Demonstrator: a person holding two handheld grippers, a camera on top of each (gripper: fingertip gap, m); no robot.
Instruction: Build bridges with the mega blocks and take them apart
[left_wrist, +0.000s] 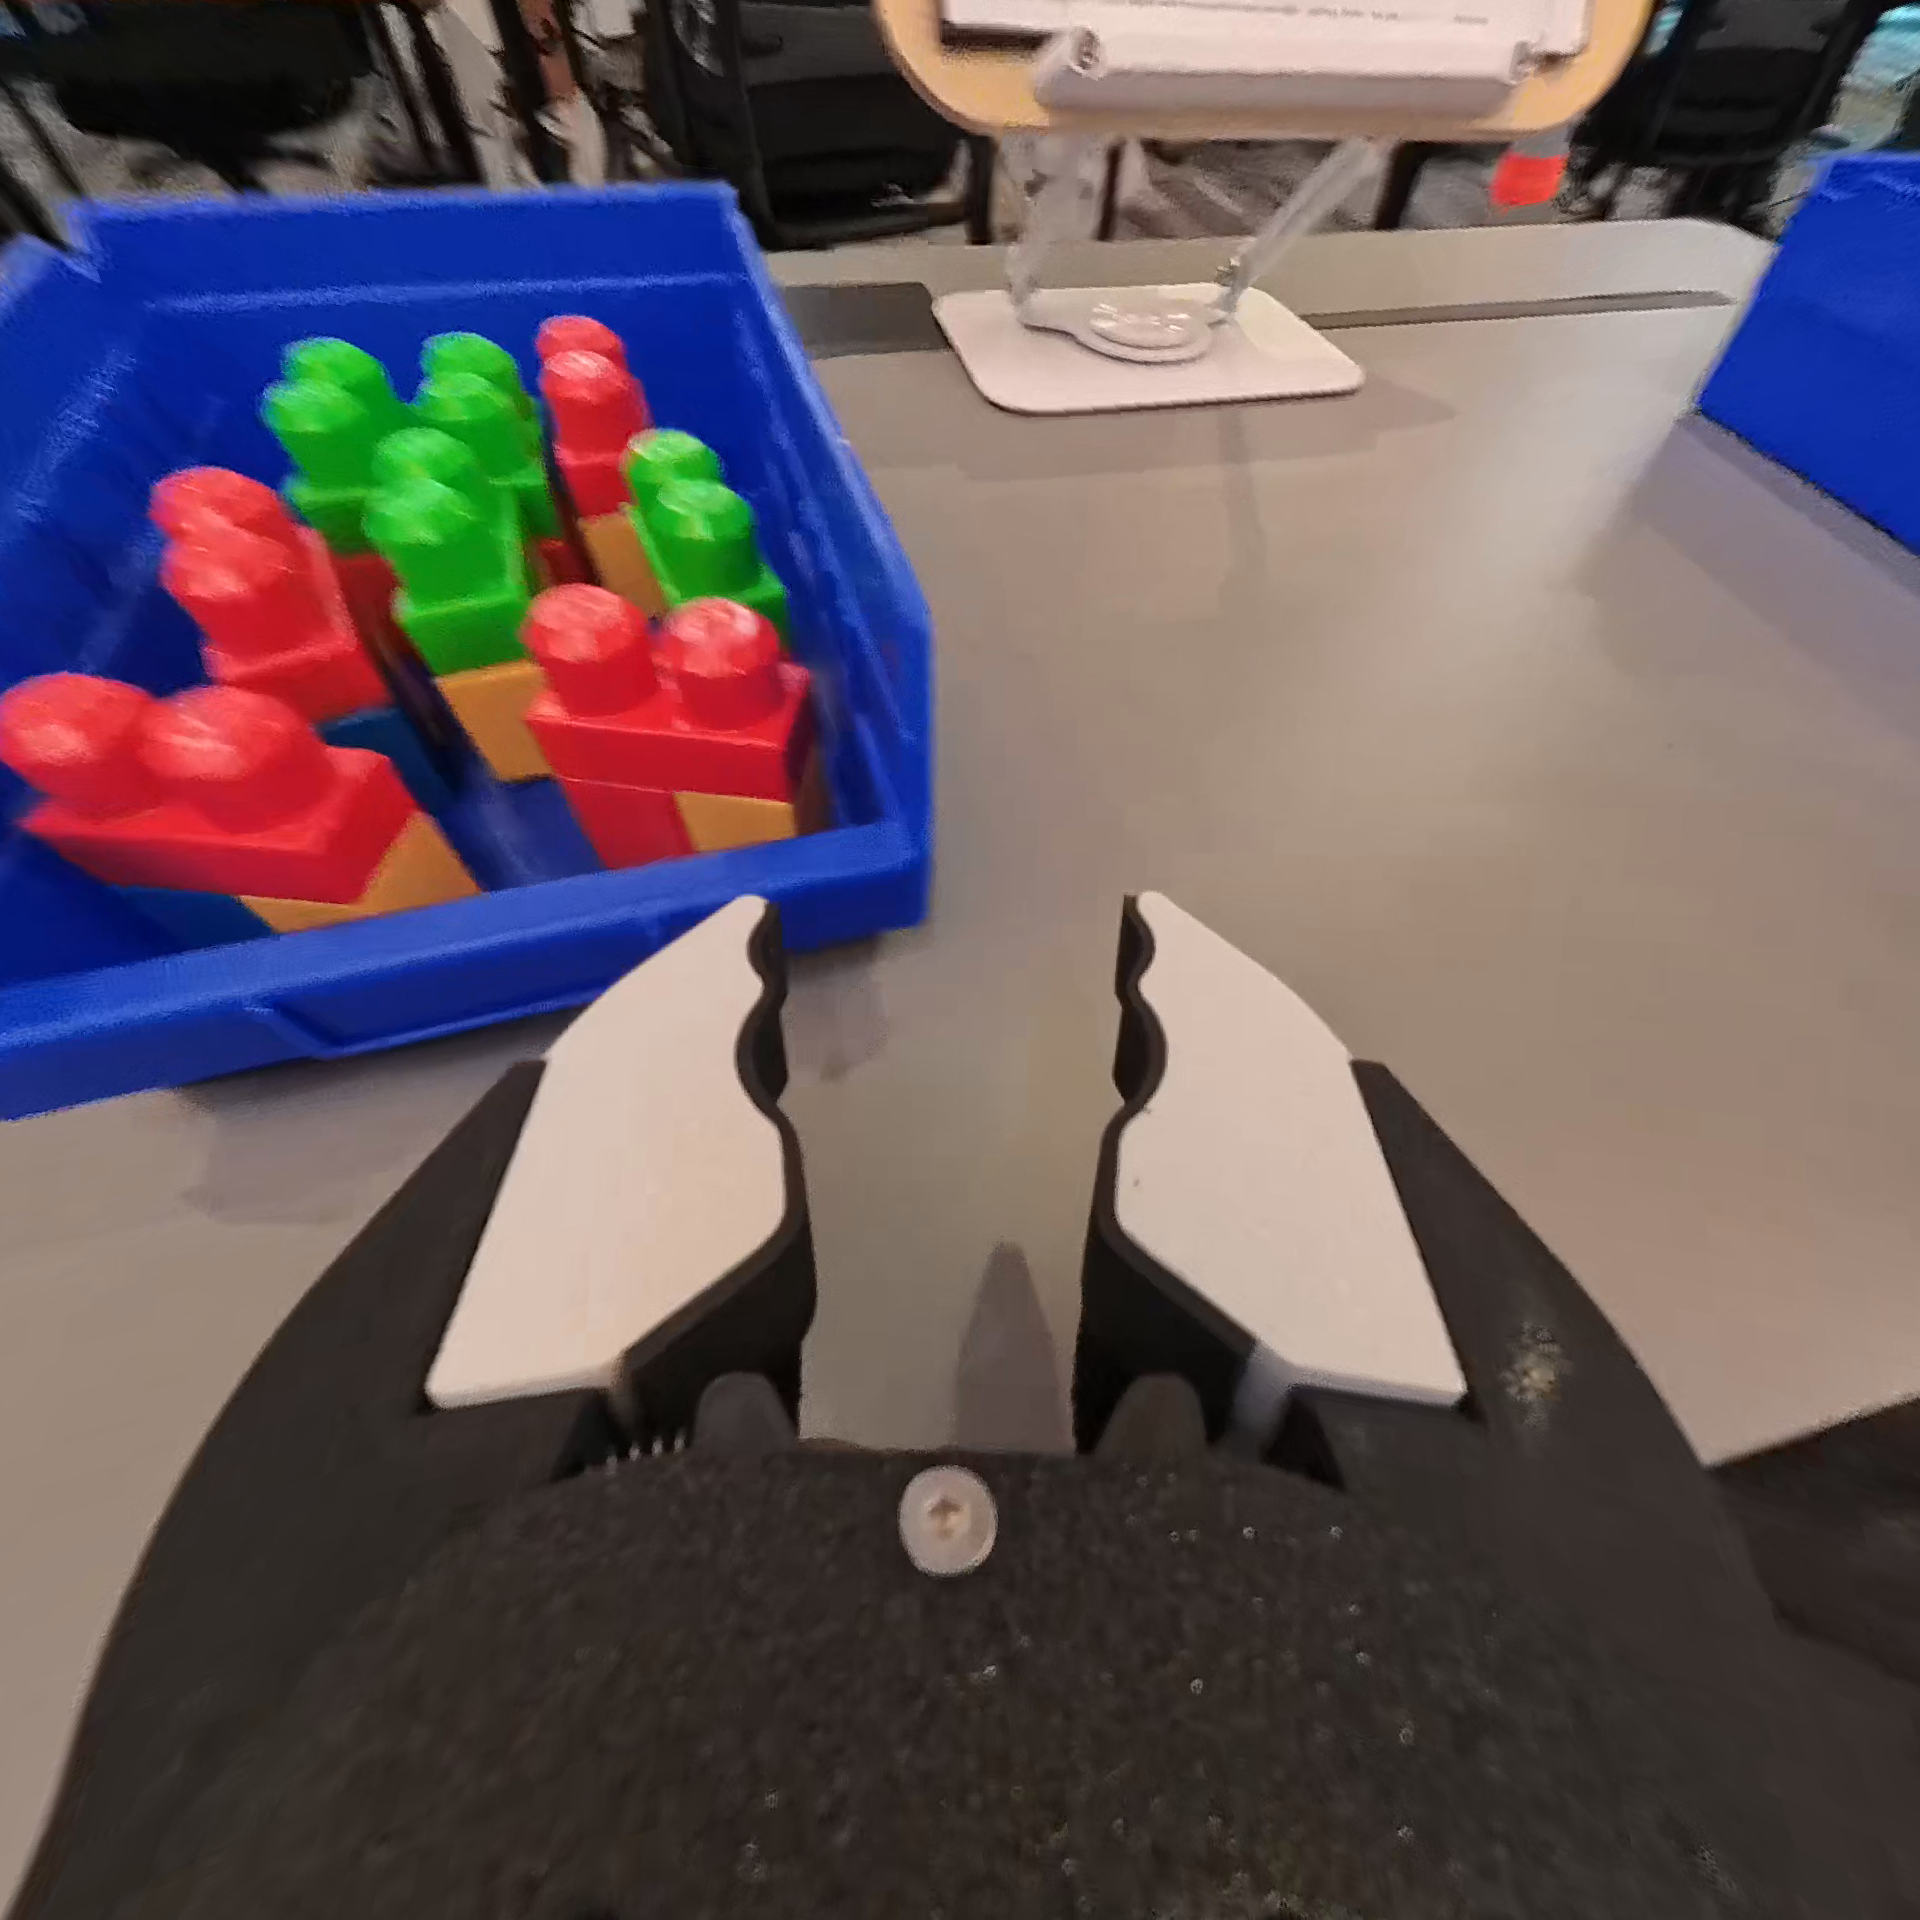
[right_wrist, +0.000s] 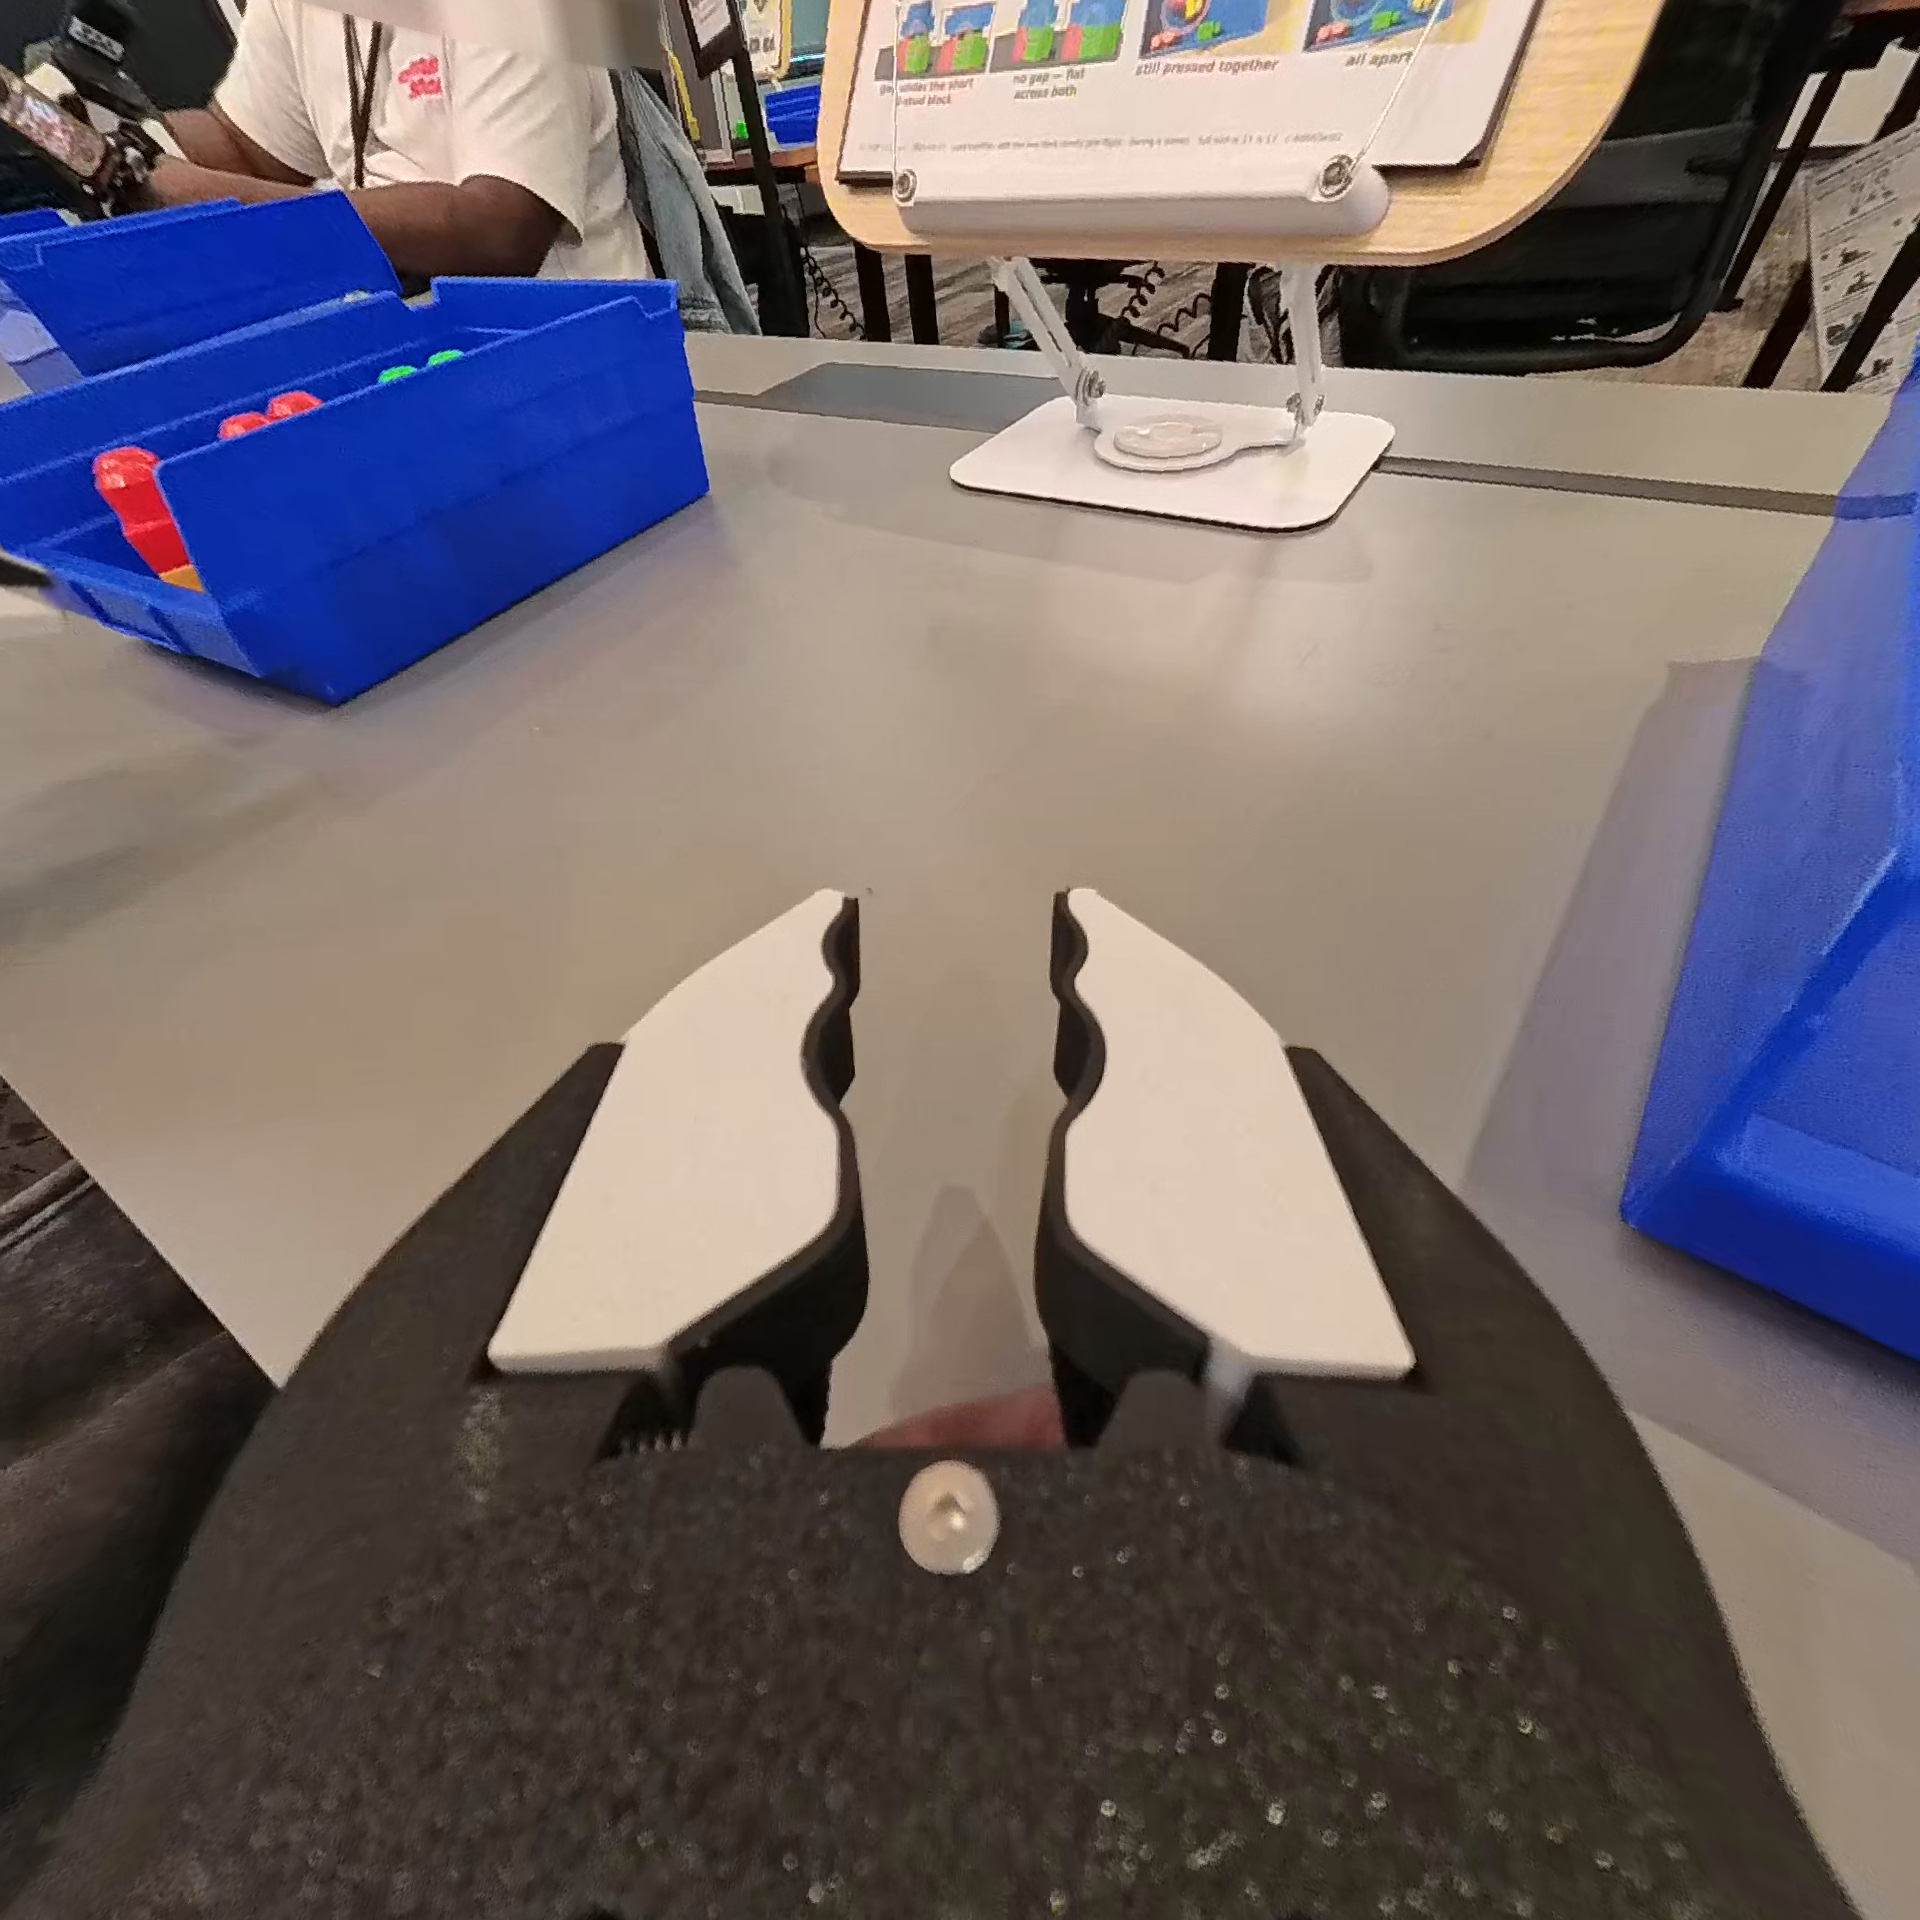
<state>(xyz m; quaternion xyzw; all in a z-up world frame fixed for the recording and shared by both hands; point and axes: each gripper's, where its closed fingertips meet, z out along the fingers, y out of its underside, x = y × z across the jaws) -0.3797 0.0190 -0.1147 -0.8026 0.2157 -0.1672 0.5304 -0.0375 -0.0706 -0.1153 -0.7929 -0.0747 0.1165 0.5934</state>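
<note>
Blocks (left_wrist: 436, 623) sat packed upright in the blue bin (left_wrist: 862, 582) on my left, red and green ones on top with orange and blue pieces under them, studs pointing up. They were already pressed into small stacks, several side by side and touching. In the right wrist view the same bin (right_wrist: 499, 499) lay far off to the left, only a few red and green studs showing over its wall.

I held my left gripper (left_wrist: 948, 914) just beside the bin's near right corner, over bare grey table (left_wrist: 1351, 779), its fingers spread apart with nothing between them. My right gripper (right_wrist: 956, 904) hung over the middle of the table, well apart from any block, its fingers parted by a narrower gap and likewise empty. A second blue bin (right_wrist: 1808, 987) stood at my right; I could not see into it. A stand (right_wrist: 1174, 457) with an instruction sheet stood at the far edge.

I judged the blocks to be light, hollow, stiff plastic, with smooth, glossy, rather slippery sides. They would not crush, but a stack could pop apart or tip if I pulled it crookedly. The best hold seemed to be across the two flat side walls of a block's body, below the studs, where my scalloped pads could bear squarely; pinching the round studs would likely let it twist. The nearest red stack (left_wrist: 675, 717) looked easiest to reach, though its neighbours left little room for a finger.
</note>
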